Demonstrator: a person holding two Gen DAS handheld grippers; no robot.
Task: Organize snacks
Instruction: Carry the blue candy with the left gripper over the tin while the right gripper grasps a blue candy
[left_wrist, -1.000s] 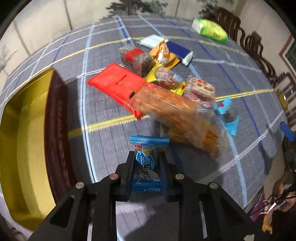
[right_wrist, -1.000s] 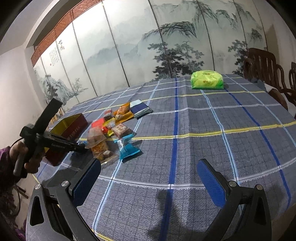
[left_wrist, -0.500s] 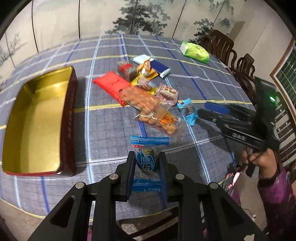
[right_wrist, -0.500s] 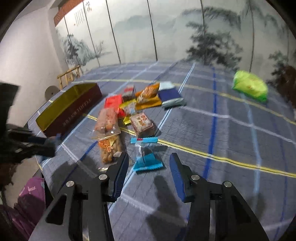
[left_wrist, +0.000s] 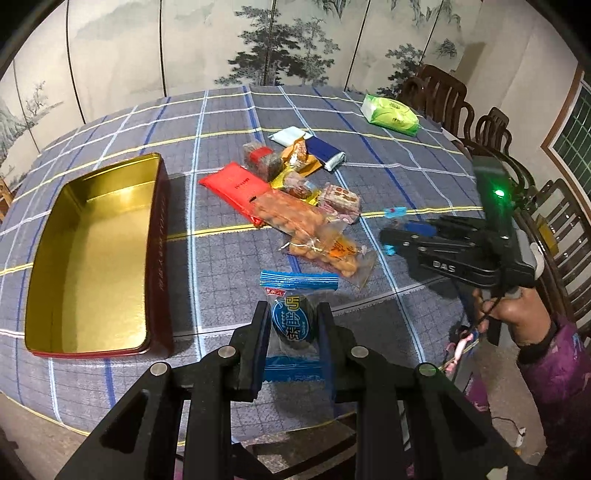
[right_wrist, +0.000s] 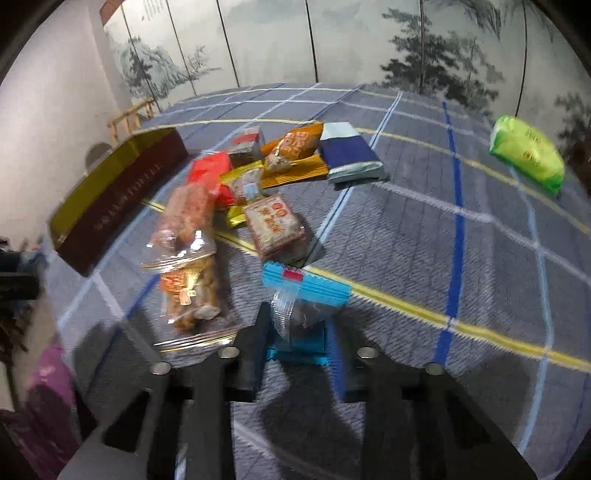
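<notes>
My left gripper (left_wrist: 291, 325) is shut on a blue wrapped snack (left_wrist: 293, 317) and holds it above the table's near edge. A gold tin with dark red walls (left_wrist: 92, 254) lies open and empty to its left. A pile of snacks (left_wrist: 295, 195) sits in the table's middle. My right gripper (right_wrist: 297, 325) has closed around a blue-and-clear snack packet (right_wrist: 303, 295) on the cloth; it also shows in the left wrist view (left_wrist: 395, 240). The tin (right_wrist: 122, 195) is far left of it.
A green packet (left_wrist: 391, 114) lies at the far right of the checked tablecloth (left_wrist: 221, 258); it also shows in the right wrist view (right_wrist: 528, 151). Wooden chairs (left_wrist: 491, 133) stand along the right side. A painted screen stands behind the table.
My left gripper has lifted and pulled back with the blue snack. My right gripper has moved onto the blue-and-clear packet and narrowed from wide open to closed on it.
</notes>
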